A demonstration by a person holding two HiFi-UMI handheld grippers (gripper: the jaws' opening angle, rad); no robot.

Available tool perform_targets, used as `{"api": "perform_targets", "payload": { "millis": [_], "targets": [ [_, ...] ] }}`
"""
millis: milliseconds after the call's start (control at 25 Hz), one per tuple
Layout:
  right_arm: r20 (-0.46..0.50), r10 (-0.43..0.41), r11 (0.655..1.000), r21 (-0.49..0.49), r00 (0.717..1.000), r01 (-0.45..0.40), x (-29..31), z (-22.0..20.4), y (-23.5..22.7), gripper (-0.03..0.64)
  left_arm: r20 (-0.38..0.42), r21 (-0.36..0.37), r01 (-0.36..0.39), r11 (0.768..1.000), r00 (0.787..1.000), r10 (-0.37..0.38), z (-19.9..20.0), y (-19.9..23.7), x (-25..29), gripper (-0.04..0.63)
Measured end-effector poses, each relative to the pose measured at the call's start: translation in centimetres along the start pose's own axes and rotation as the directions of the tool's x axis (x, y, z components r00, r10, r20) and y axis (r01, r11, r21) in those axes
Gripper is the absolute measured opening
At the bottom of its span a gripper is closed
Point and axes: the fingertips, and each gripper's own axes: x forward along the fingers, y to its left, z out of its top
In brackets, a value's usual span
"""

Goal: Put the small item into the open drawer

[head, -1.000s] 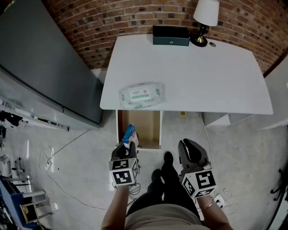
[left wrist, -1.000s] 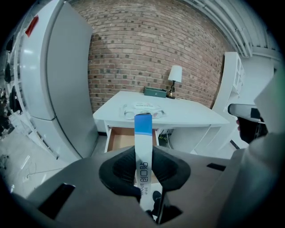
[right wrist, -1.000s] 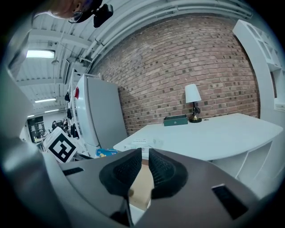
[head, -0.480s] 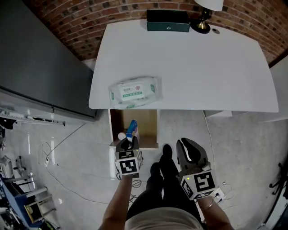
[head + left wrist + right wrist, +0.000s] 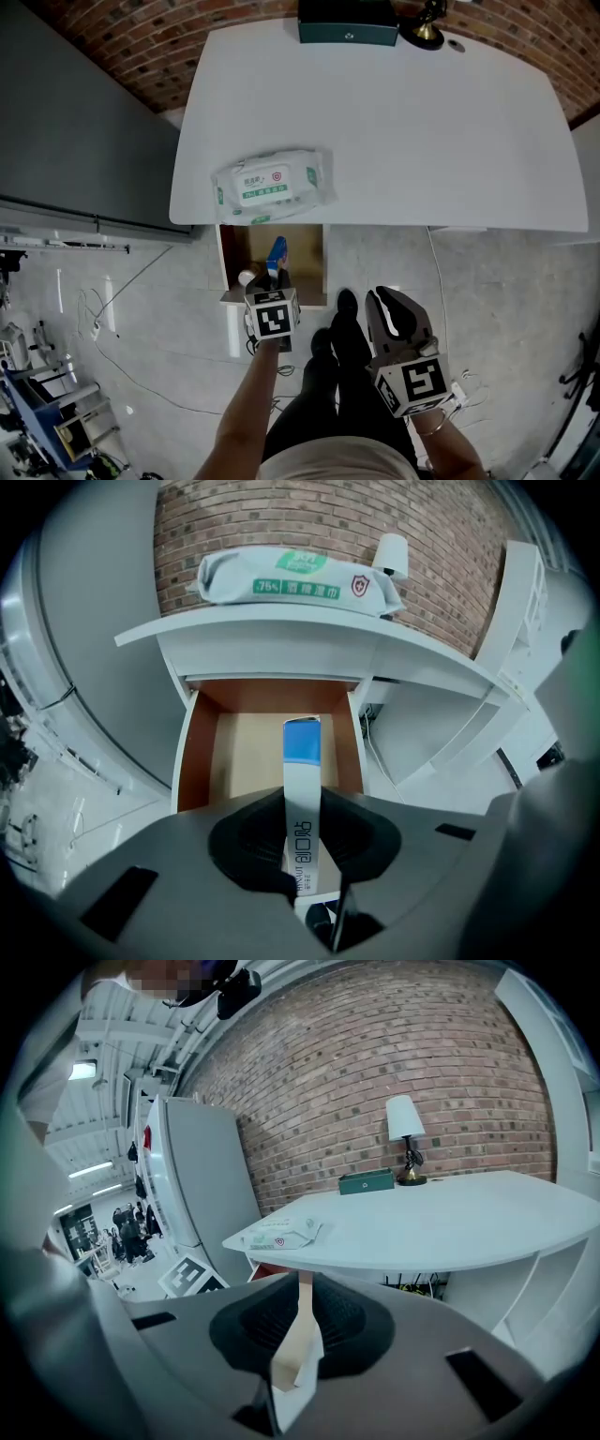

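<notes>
**Slim packet gripped over the drawer**

The left gripper is pinching a slim white-and-blue packet, which is jutting from its jaws toward 12 o'clock over the open wooden drawer. The right gripper is hanging with its jaws together.

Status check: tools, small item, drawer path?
Left tool shut on blue-and-white pack, poised at open drawer. Right tool shut, held aside. Nothing blocking the drawer.

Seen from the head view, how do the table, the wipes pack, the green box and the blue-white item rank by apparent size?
1. Table
2. Wipes pack
3. Green box, at the top edge, perhaps cropped
4. Blue-white item, clearly smallest
</notes>
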Motion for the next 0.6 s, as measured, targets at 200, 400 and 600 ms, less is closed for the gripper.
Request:
{"api": "perform_targets", "payload": {
  "millis": [200,400,600],
  "targets": [
    [-0.018,0.017,1.0,-0.001,1.0,-0.017,1.1,-0.8,0.0,0.04,-0.038,-0.012,0.005,1.0,0.999,-0.005,-1.0,-0.2,3.0,0.092],
    [-0.028,0.027,1.0,0.006,0.999,-0.027,1.6,-1.2,0.2,0.04,-0.092,-0.021,-0.002,1.0,0.996,0.0,-2.3,-0.4,4.7,0.092],
    [-0.028,0.034,0.999,0.013,0.999,-0.033,1.9,-1.5,0.4,0.04,-0.131,-0.038,-0.005,0.999,0.991,0.0,-3.6,-0.5,6.1,0.092]
  ]
}}
